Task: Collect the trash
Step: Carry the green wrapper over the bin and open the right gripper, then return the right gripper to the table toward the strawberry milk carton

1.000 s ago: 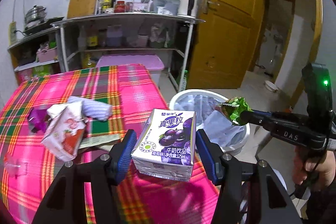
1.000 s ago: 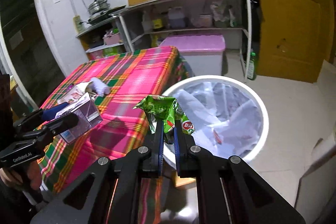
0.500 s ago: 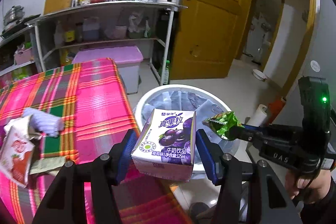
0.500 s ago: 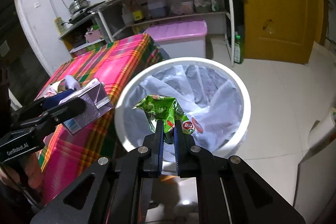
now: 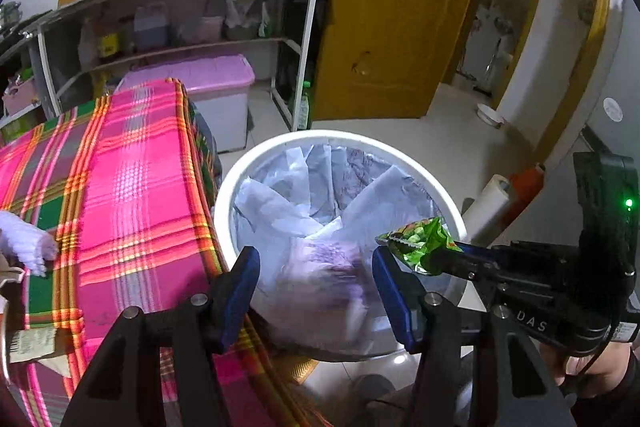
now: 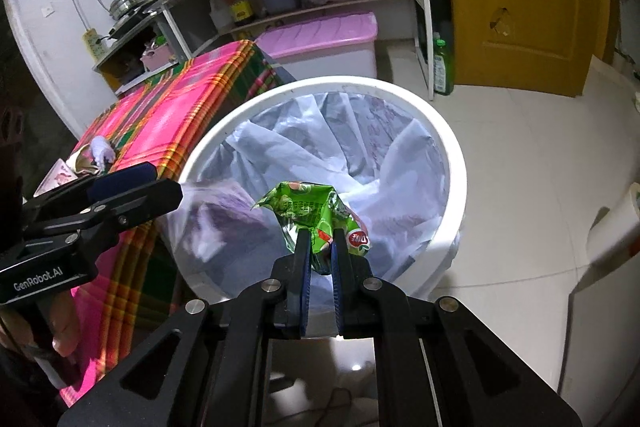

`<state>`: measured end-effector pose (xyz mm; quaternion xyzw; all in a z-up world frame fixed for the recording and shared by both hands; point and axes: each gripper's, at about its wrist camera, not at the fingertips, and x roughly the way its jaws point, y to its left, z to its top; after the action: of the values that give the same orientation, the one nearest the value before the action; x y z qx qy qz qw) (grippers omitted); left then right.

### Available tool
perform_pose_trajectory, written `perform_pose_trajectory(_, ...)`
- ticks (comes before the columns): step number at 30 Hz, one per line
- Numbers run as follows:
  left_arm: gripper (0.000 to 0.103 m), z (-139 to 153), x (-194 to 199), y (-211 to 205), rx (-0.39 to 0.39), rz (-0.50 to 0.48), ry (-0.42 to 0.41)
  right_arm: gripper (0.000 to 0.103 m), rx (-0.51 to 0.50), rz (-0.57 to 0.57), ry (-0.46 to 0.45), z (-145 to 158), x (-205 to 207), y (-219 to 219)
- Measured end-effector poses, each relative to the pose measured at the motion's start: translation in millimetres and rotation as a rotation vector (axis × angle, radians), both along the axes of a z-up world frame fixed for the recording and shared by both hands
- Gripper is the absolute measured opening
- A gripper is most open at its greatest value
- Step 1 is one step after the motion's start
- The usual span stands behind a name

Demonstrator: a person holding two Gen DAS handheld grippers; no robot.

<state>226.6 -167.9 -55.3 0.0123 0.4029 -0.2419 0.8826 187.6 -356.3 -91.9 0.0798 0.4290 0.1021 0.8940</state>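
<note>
Worktop (image 5: 132,187) comes first, the biggest thing here: it wears a pink and green plaid cloth and sits to the left. Its edge runs just beside the white trash bin (image 5: 256,163). The bin stands on the floor with a pale plastic liner (image 5: 288,195) slumped loosely inside.

My left gripper (image 5: 314,279) hangs over the near side of the bin with its jaws wide apart. The purple drink carton (image 5: 320,267) shows between them only as a smear. I think it is loose of the pads and on its way into the liner, but the blur keeps me from being sure. A small card carton like that is light. Its walls are stiff enough to take a grip across the two broad faces, yet they would buckle under a hard squeeze, so a wide, gentle hold suits it.

My right gripper (image 6: 320,233) is pinched together on the green snack wrapper (image 6: 308,207) and holds it above the bin's open mouth. The wrapper is thin, crinkly film, almost weightless and slick. It is best held where it is held now, by its bunched lower end, with the crumpled top standing free above the pads. I expect it to flutter rather than drop straight, and it may cling to a pad, so it should be let go well inside the rim.

More trash waits on the worktop: a crumpled white tissue (image 5: 24,243) and, near it, a pink carton (image 6: 60,175).
</note>
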Motion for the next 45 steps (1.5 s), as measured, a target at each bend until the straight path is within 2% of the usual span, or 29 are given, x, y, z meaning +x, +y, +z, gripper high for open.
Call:
perform_pose_trajectory(2,0.059,-2.4,1.5,-1.0,0.002,0.002,0.011,0.012,-0.002,-0.002,0.003,-1.2,1.0,-0.5)
perform_pose_trajectory(6,0.059,-2.8,2.1,-0.1,-0.004,0.006,0.016,0.028,-0.006,0.000,0.000,-1.4,0.0,-0.8)
perform_pose_trajectory(13,0.059,6.6,-7.2,10.4,-0.033,0.023,0.000,0.028,0.005,0.006,-0.024,7.8,-8.9,0.0)
perform_pose_trajectory(22,0.059,27.6,-36.0,42.1,-0.074,0.086,-0.047,0.028,0.009,0.037,-0.100,38.2,-33.4,15.8)
perform_pose_trajectory(30,0.059,43.2,-70.6,75.4,-0.083,0.134,-0.100,0.028,0.012,0.111,-0.146,58.7,-53.3,48.6)
perform_pose_trajectory(45,0.059,57.3,-116.7,137.3,-0.071,0.262,-0.166,0.028,0.033,0.273,-0.163,70.1,-69.8,112.1)
